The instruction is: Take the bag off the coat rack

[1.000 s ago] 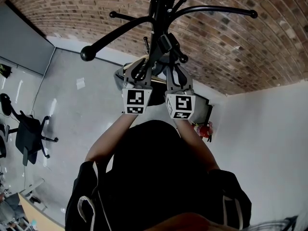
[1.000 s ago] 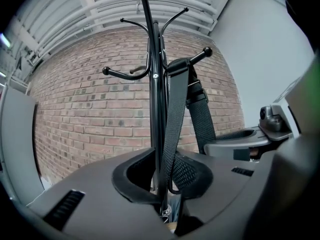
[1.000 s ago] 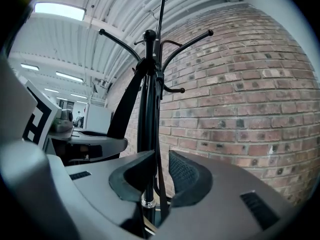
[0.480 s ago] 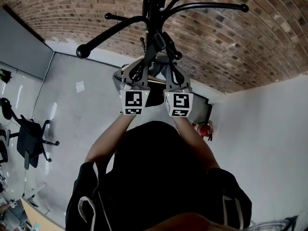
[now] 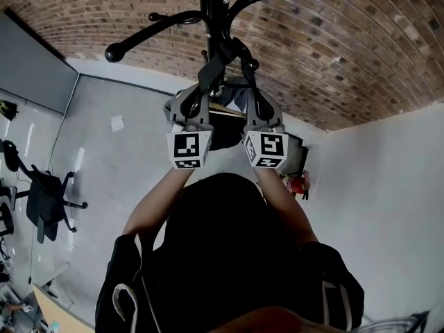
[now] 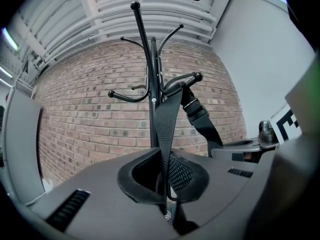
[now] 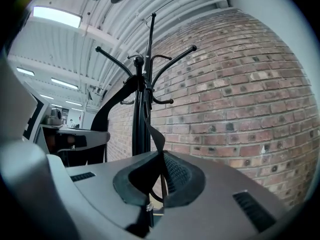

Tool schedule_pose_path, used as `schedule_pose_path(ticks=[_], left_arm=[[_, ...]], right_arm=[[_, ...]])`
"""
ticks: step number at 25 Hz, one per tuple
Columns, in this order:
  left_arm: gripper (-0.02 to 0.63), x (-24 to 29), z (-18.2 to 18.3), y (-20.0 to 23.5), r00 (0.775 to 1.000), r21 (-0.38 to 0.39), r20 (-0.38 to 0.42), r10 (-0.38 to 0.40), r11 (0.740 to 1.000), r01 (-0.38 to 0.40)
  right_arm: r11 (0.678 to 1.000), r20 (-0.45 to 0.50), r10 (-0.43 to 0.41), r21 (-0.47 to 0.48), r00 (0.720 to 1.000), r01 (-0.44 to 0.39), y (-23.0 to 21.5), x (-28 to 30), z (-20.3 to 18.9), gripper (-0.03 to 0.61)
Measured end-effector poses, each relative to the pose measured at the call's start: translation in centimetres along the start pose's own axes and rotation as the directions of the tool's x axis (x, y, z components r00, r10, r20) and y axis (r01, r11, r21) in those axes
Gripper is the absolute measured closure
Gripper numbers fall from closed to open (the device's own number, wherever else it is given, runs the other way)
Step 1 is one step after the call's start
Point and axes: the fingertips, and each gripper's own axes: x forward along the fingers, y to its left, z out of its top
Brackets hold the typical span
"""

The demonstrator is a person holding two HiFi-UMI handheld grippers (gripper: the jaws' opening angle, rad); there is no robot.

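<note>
The bag's strap hangs over a low hook of the coat rack, and both claws grip it below that hook. In the left gripper view the broad black webbing drops from the hook straight between the jaws of the left claw. Those jaws have just been closing and are now pressed together on the webbing. The strap's other run, with a buckle on it, slants down to the right of the claw. In the right gripper view a thinner, twisted length of strap comes down from the rack and is pinched between the closed jaws of the right claw. In the head view the strap forks from the hook, one branch going to each claw. The bag's body cannot be told from the dark shapes beneath them. The left forearm and right forearm both reach forward side by side. The claws sit close together just before the rack's pole, pointing level at the brick wall.
</note>
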Motion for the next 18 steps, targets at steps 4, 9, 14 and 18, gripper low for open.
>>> schedule_pose_path(ticks=[4,9,14,18], left_arm=[[0.594,-0.8,1.3,-0.1,1.000,-0.038,0.031,0.003,0.999,-0.001],[0.594,-1.5,2.7,0.1,0.999,-0.062,0.051,-0.006,0.998,0.010],[0.594,-1.9,4.5,-0.4,0.997,-0.089,0.073,-0.024,0.996,0.031],[0.594,-2.3,5.8,-1.1,0.996,-0.122,0.078,-0.042,0.991,0.051]], right_arm=[[1.000,0.020,-0.003,0.010,1.000,0.003,-0.2,-0.6,0.7,0.557],[0.999,0.049,-0.024,0.043,0.999,0.022,-0.8,-1.4,2.2,0.557],[0.998,0.089,-0.046,0.056,0.995,0.041,-1.7,-2.4,4.1,0.557],[0.996,0.111,-0.065,0.065,0.992,0.058,-2.6,-3.2,5.0,0.557]])
